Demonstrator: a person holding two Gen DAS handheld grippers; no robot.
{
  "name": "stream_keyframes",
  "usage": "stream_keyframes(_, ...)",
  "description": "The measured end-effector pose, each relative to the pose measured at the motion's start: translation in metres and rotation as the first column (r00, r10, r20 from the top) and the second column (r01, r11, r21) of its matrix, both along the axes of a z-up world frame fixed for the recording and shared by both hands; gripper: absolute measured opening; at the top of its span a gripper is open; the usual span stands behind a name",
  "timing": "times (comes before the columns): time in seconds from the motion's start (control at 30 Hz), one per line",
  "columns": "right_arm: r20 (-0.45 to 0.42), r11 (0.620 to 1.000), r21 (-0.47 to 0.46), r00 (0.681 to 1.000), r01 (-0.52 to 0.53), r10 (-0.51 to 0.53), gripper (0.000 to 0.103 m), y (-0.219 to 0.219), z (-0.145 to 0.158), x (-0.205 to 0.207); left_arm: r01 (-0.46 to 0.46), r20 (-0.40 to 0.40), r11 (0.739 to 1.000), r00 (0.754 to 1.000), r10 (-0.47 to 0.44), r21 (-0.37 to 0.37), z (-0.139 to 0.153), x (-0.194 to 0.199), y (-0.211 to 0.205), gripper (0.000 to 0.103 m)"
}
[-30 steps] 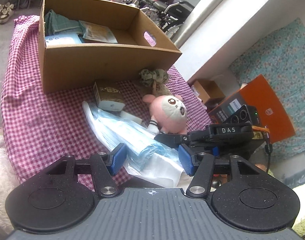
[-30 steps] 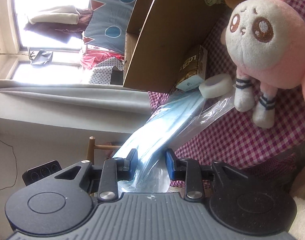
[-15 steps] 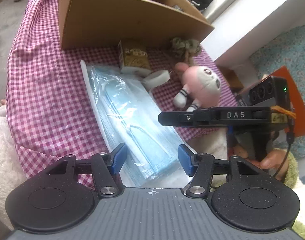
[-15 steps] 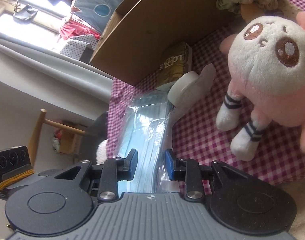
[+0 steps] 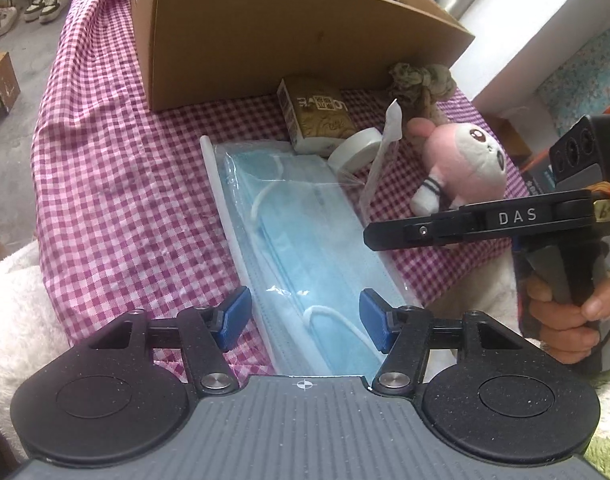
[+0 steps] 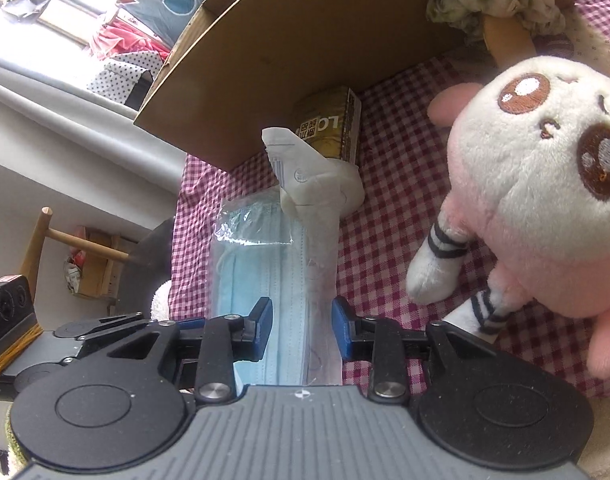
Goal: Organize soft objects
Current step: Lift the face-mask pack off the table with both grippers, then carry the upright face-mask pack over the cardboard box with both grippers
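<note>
Here, my left gripper point(image 5: 304, 319) is standing released astride the mask pack point(image 5: 301, 236) lying on the checked cloth point(image 5: 117, 184); my right gripper point(image 6: 301, 328) is seemingly clasping its edge.

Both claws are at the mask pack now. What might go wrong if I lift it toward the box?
1. The right claw seems to pinch only one edge of the mask pack, while the left claw straddles it open: the slick bag may sag or slip.
2. Its far-end flap stands loose, so masks might slide out if tilted.
3. The white tub sits right beside that end and could get dragged.
</note>
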State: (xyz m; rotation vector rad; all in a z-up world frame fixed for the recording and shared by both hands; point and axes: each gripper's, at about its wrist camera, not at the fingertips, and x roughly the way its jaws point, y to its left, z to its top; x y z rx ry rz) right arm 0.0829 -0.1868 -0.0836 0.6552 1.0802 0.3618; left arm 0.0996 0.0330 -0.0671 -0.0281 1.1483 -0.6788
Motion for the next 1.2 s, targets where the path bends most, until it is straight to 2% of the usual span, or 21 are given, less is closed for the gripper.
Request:
stream_keyframes(0.3,0.0,1.0,0.012,1.0,-0.013,0.013,0.036,0.003,-0.001,0.018,-0.028,-0.019,0.999,0.999,0.027,-0.022,-0.009,0.016,-0.002,0.059)
stream_keyframes(0.5,0.017,0.999,0.023,0.999,-0.044,0.043,0.036,0.014,0.0,0.025,-0.049,-0.017,0.996,0.999,0.048,-0.071,-0.011,0.02,-0.003,0.066)
stream_keyframes(0.67,0.04,0.999,0.012,0.998,-0.053,0.053,0.029,0.021,0.001,0.023,-0.069,-0.009,0.993,0.998,0.068,-0.092,-0.009,0.015,0.004,0.064)
stream_keyframes(0.9,0.08,0.998,0.041,0.996,-0.054,0.05,0.023,0.022,0.018,0.007,-0.077,0.037,0.989,0.996,0.082,-0.125,0.016,-0.008,0.016,0.063)
stream_keyframes(1.07,0.147,0.996,0.05,0.987,-0.073,0.065,0.022,0.028,0.04,-0.009,-0.097,0.087,0.984,0.99,0.11,-0.15,0.041,-0.03,0.029,0.063)
stream_keyframes(1.2,0.205,0.995,0.053,0.976,-0.084,0.072,0.022,0.031,0.059,-0.02,-0.096,0.158,0.981,0.98,0.123,-0.166,0.067,-0.047,0.032,0.063)
